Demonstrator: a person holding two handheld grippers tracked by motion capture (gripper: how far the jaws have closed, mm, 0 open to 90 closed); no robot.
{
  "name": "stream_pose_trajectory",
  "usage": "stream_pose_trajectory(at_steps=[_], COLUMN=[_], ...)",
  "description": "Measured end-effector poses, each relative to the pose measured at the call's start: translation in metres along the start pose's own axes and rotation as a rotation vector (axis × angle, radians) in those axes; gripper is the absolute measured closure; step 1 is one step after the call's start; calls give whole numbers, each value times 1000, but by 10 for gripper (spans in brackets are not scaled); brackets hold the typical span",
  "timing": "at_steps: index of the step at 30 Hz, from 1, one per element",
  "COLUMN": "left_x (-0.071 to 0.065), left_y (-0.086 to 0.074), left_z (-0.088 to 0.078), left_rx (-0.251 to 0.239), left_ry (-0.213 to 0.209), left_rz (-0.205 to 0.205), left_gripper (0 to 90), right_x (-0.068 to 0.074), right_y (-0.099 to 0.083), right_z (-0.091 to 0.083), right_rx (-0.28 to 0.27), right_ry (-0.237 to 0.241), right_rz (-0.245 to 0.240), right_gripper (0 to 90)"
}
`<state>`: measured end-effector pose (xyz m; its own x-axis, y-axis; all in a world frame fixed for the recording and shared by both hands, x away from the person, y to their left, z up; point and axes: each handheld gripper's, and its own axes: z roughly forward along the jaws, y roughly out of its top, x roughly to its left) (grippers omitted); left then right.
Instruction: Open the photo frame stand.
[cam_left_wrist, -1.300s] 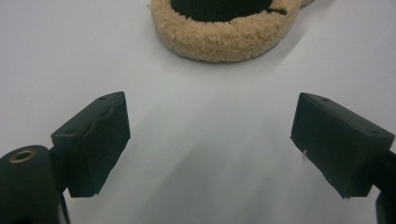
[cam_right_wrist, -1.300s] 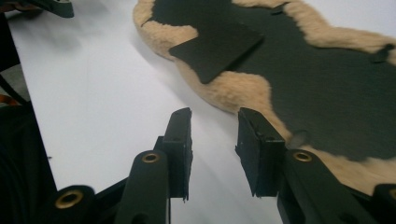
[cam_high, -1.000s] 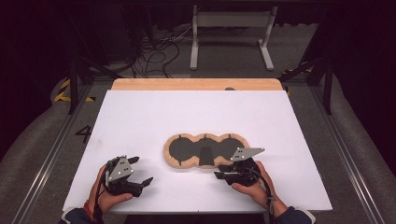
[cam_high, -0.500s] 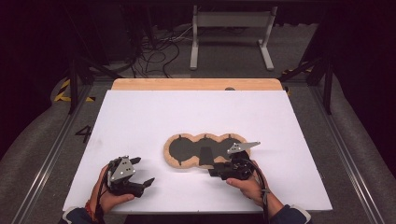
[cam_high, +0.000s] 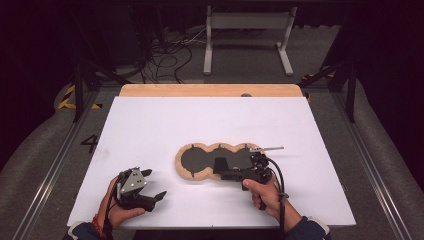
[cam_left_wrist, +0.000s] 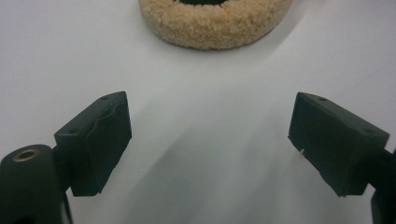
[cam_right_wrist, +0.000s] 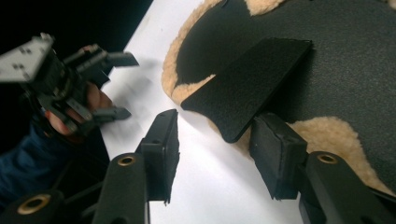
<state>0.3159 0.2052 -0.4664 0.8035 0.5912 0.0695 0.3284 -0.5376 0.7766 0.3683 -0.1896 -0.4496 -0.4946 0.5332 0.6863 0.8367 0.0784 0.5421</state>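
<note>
A three-lobed pad (cam_high: 197, 159) with a black top and a tan fleecy rim lies flat on the white table (cam_high: 210, 120). A black flap (cam_right_wrist: 252, 88) lies over its near edge. My right gripper (cam_high: 221, 169) points left along that edge. Its jaws have just been opening and stand apart in the right gripper view (cam_right_wrist: 215, 149). The flap's lower corner reaches over the gap, beside the right pad, and neither pad presses on it. My left gripper (cam_high: 156, 184) rests open at the front left, with bare table between its jaws (cam_left_wrist: 208, 140) and the pad's rim (cam_left_wrist: 215, 23) ahead.
A wooden board (cam_high: 210, 90) runs along the table's far edge. Beyond it on the dark floor stand a grey metal frame (cam_high: 247, 20) and loose cables (cam_high: 170, 50). Metal rails flank the table on both sides.
My right gripper has shifted left along the pad's near edge and rolled onto its side, its jaws now wider apart. The left gripper has stayed put.
</note>
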Motion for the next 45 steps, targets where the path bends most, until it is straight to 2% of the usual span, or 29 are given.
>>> stream_pose_trajectory(at_steps=[1,5,8,11,15,16,17,18,19,20,21,23,24,26,27,28,29,30,33,36,37,38,41,42,43,44,45], left_x=[0,-1,0,5,18,24,28,28,36,39,39,44,47,47,46,44,43,42,42,46,47,48,50,50,49,50,50], left_y=[0,1,5,13,23,28,31,31,36,37,37,40,41,42,42,43,44,45,45,43,43,43,43,43,43,44,44], left_z=[0,2,6,13,22,28,31,31,37,40,40,46,50,53,56,57,58,58,58,58,58,58,56,56,56,57,58], left_rx=[0,-1,-6,-13,-38,-26,-28,-28,-30,-31,-31,-22,-13,0,3,8,15,18,3,-13,-21,-23,-38,-37,-36,-36,-37], left_ry=[0,-6,-20,-35,-71,-104,-110,-110,-109,-126,-126,-148,-177,-190,-210,-226,-218,-217,-228,-246,-251,-245,-254,-250,-254,-262,-256], left_rz=[0,-3,-1,-11,-88,-113,-131,-131,-158,-179,-179,-222,-216,-207,-195,-200,-166,-155,-192,-209,-245,-263,-266,-257,-264,-255,-263], left_gripper=[135,135,141,149,153,149,134,135,143,140,134,135,133,122,122,118,111,109,104,104,109,113,136,136,159,159,164], right_x=[0,-4,-7,-8,-6,-7,-9,-9,-11,-11,-11,-12,-13,-15,-15,-15,-15,-14,-14,-13,-13,-12,-11,-11,-8,-8,-8], right_y=[0,2,3,3,4,4,4,4,4,4,4,3,3,2,2,1,1,1,2,2,2,2,1,1,1,1,2], right_z=[0,2,4,8,14,15,15,15,15,15,15,15,15,15,15,15,15,15,15,15,14,14,14,14,13,13,13], right_rx=[0,-28,-45,-78,-108,-114,-122,-122,-123,-121,-121,-127,-130,-132,-132,-135,-132,-130,-111,-105,-99,-93,-80,-80,-72,-72,-65], right_ry=[0,14,26,14,28,33,38,38,47,45,45,46,49,57,57,56,50,48,52,48,46,43,32,32,19,19,13], right_rz=[0,90,117,139,184,194,213,213,226,225,225,230,239,258,258,260,251,249,219,189,174,154,99,99,62,62,53], right_gripper=[539,573,585,566,520,529,538,538,550,551,551,577,586,611,611,615,616,616,633,645,652,658,672,672,679,679,684])
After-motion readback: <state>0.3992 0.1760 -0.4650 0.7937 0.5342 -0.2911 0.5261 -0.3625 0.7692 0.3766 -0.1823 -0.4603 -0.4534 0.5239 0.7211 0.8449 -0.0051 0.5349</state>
